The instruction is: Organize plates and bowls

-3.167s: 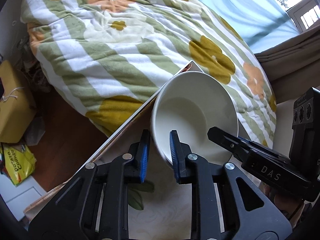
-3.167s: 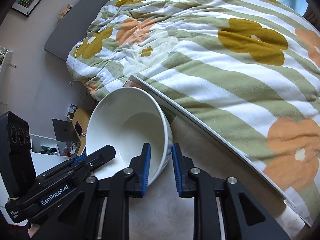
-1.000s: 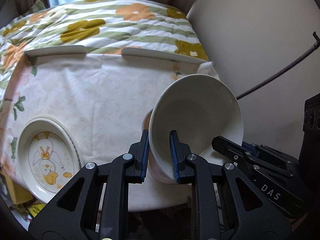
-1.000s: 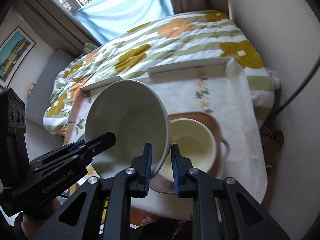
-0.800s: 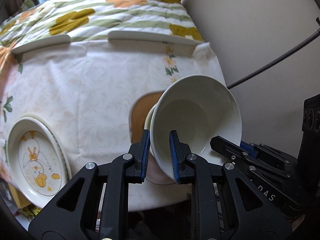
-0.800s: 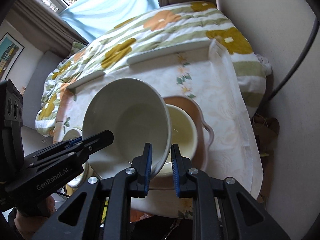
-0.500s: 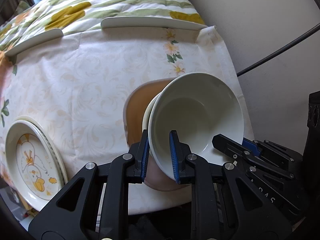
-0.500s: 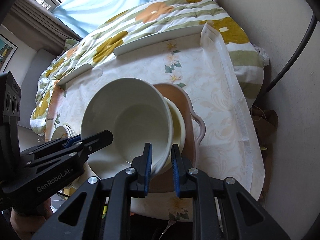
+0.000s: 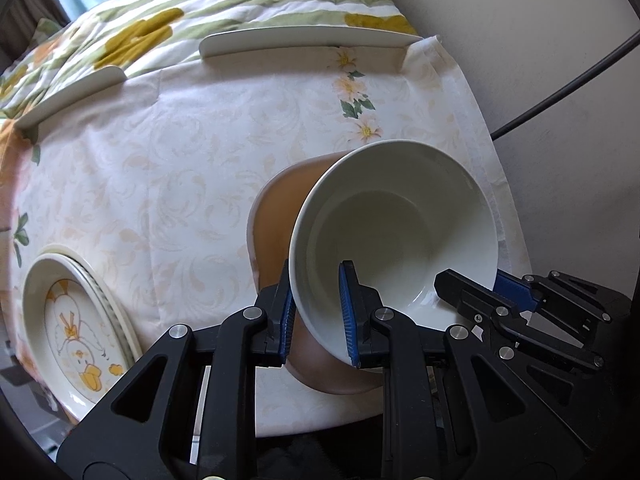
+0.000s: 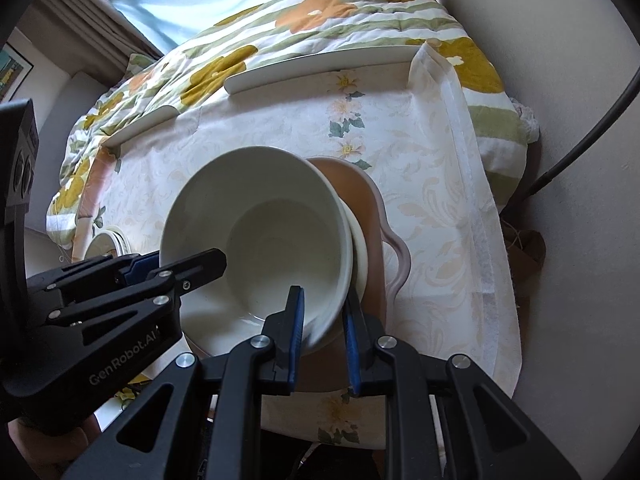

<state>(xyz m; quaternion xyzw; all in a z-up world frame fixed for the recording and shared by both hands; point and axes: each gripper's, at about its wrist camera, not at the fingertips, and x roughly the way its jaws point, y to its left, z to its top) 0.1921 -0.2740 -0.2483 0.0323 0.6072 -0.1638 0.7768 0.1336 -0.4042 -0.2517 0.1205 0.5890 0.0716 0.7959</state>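
White bowl (image 9: 396, 232): left gripper (image 9: 316, 312) and right gripper (image 10: 322, 334) are pinching opposite rim edges, nesting it into a second bowl (image 10: 360, 248) on the brown tray (image 9: 276, 216). Next, seemingly: settling, then releasing both grips.

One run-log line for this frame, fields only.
held: large white ceramic bowl | left gripper: shut on rim | right gripper: shut on rim | below: smaller cream bowl on brown tray
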